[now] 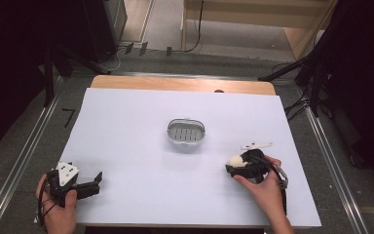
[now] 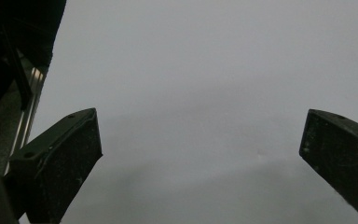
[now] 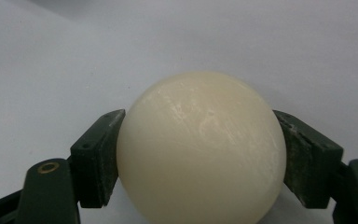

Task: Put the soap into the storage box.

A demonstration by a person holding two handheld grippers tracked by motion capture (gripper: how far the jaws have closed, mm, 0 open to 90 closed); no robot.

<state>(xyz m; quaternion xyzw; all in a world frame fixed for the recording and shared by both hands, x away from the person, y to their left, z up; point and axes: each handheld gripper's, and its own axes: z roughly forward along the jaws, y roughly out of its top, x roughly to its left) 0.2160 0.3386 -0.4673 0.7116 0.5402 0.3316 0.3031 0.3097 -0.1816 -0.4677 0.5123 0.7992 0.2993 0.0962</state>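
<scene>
A cream, rounded soap-like lump (image 3: 200, 144) sits between the two pads of my right gripper (image 3: 200, 161), which press on its left and right sides; the gripper is shut on it. From above, that lump (image 1: 236, 159) and the right gripper (image 1: 232, 165) are low over the white sheet at the right front. A small grey oval dish (image 1: 169, 131) with a slotted floor stands at the sheet's middle, to the left of and beyond the right gripper. My left gripper (image 1: 96, 183) rests at the front left corner, and its jaws (image 2: 200, 149) stand wide open with bare sheet between them.
A white sheet (image 1: 126, 146) covers most of the wooden table (image 1: 175, 83). Metal rails (image 1: 24, 151) run along both sides. Dark stands and cables (image 1: 311, 83) lie on the floor beyond the far right corner.
</scene>
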